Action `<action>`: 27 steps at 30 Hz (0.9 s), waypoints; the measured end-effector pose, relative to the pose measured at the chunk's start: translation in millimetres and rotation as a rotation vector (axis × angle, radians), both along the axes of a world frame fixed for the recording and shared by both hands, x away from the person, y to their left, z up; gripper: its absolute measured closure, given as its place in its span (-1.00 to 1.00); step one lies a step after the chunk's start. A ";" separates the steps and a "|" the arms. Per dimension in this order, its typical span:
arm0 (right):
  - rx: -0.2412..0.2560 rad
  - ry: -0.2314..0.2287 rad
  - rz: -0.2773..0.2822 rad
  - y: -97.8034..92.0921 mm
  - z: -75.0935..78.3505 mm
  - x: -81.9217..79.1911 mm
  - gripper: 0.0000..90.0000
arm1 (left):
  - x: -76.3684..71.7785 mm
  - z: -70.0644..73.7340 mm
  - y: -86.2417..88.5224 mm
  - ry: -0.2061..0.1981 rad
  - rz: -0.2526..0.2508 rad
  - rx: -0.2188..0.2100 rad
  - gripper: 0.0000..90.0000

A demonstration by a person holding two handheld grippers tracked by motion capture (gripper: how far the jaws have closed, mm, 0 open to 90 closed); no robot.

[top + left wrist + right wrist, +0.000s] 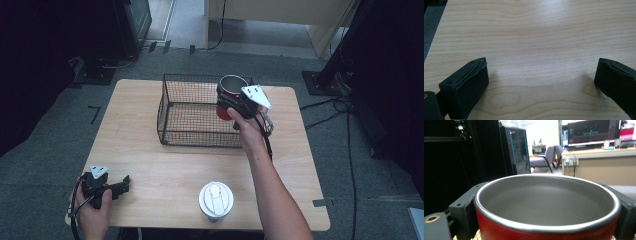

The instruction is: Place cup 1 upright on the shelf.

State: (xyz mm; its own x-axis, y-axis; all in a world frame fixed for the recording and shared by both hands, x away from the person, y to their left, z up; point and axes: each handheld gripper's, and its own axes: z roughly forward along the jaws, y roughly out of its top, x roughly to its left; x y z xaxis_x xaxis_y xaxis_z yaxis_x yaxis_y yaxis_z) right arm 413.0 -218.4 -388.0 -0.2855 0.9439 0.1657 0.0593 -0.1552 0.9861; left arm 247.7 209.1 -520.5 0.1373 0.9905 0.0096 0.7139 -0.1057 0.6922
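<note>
Red cup (227, 95) clamped between right gripper (235, 102) fingers; left gripper (125, 184) fingers wide.

We see the table (200, 160) evenly lit from above in the high view, while the floor corners fall into near black. In the left gripper view a pale sheen crosses the wood and soft shadows pool under the jaws. The right gripper view is slightly soft: the red cup (547, 205) glints along its rim (the monitor (594, 131) behind is blurred).
</note>
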 end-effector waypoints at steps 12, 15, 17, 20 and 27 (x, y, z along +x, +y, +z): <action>-0.088 0.086 0.001 14.3 -23.0 26.6 -0.85 | -0.2 0.1 -0.3 0.002 -0.012 0.001 -1.00; -0.130 0.099 0.004 21.0 -25.8 30.9 -0.85 | -0.2 0.1 -0.3 0.002 -0.012 0.001 -1.00; -0.128 0.112 0.002 24.1 -28.1 34.6 -0.85 | -0.1 0.1 -0.5 0.001 -0.011 0.000 -1.00; -0.126 0.133 0.005 26.8 -31.2 41.0 -0.85 | -0.1 0.0 -0.5 0.001 -0.011 0.000 -1.00; -0.179 0.174 0.044 34.9 -41.9 53.4 -0.85 | -0.2 0.1 -0.5 0.002 -0.018 0.001 -1.00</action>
State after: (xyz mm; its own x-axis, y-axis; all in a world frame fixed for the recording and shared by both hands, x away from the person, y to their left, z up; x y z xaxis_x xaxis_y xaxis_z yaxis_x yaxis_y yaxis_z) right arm 466.4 -183.4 -429.9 -0.3088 0.9499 0.0473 0.2334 0.0274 0.9720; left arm 247.6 208.6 -520.4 0.1548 0.9879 0.0106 0.7131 -0.1192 0.6908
